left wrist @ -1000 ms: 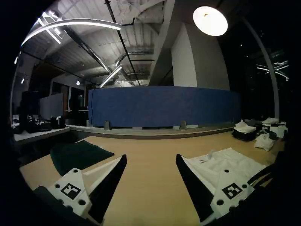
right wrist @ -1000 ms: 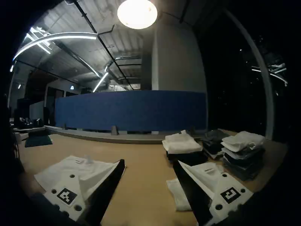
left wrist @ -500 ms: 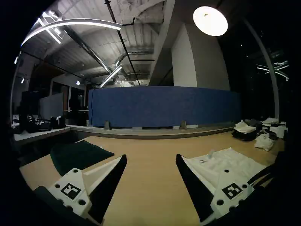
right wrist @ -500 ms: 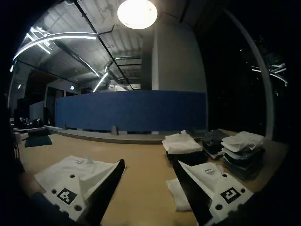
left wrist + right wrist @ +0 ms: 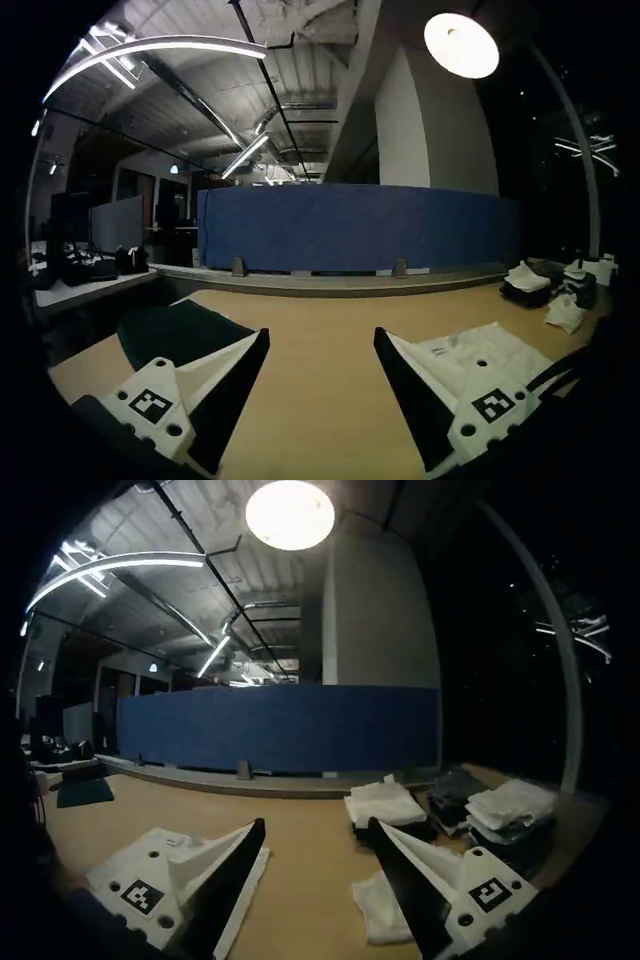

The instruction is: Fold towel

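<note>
Both of my tongs stand open and empty: left tongs [image 5: 320,332], right tongs [image 5: 316,822], low over the tan wooden desk [image 5: 320,312]. The flat white fabric towel [image 5: 488,336] lies on the desk between them, apparently spread out, though the light is dim. Folded cloth stacks [image 5: 512,800] sit to my right.

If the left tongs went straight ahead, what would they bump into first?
Probably the blue partition at the far edge of the table. Between the left tongs lies only bare wood, though depth is hard to judge.
</note>
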Available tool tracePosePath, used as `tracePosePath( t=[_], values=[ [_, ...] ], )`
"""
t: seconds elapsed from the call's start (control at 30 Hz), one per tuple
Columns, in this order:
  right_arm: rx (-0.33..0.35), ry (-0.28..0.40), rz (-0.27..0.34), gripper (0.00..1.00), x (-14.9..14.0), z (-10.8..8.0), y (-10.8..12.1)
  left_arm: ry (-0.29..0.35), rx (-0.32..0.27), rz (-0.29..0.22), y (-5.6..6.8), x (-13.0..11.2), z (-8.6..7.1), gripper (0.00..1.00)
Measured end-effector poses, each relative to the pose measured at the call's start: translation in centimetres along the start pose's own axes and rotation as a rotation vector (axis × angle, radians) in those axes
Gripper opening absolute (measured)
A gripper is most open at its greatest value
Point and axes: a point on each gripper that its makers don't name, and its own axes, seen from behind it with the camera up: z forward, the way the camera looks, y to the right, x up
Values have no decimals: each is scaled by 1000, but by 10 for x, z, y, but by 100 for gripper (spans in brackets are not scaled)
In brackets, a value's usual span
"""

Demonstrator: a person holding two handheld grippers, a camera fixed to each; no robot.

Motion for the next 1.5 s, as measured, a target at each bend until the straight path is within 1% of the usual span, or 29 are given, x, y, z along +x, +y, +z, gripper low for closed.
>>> tracePosePath(
  t=[0.1,0.2,0.3,0.4,0.5,0.6,0.7,0.77,0.87,1.0,1.1,1.2,1.3,1.4,1.5],
  values=[
    [-1,-6,-9,99,23,-1,-1,-4,-8,-8,4,24,0,97],
    [1,-1,-16,99,46,-3,-3,1,-20,-4,7,51,-1,97],
    [2,3,-9,99,68,-5,-3,4,-24,5,10,73,-1,97],
    [-2,-2,5,100,82,-7,-2,-1,-28,8,13,87,-1,97],
    [-6,-9,12,99,89,-9,1,-1,-32,5,14,99,-1,97],
    [-6,-11,12,100,95,-11,2,0,-45,10,19,108,-2,97],
    [6,-22,6,100,97,-12,1,-18,-75,28,27,111,-3,97],
    [28,-38,-1,100,96,-12,-4,-38,-102,48,32,109,-4,97],
    [82,-86,-19,99,91,-13,-15,-77,-164,78,45,106,-8,97],
    [168,-167,-54,100,82,-15,-34,-139,-282,107,68,100,-16,97],
    [244,-233,-86,100,75,-18,-50,-176,-356,126,82,97,-22,97],
    [317,-309,-120,100,67,-23,-66,-208,-421,144,93,95,-27,97],
    [379,-385,-155,100,58,-29,-78,-247,-494,152,104,91,-33,97],
    [420,-416,-179,100,55,-31,-85,-282,-540,148,110,87,-36,97],
    [442,-423,-187,100,54,-32,-90,-302,-548,145,111,82,-37,97]
  ],
)
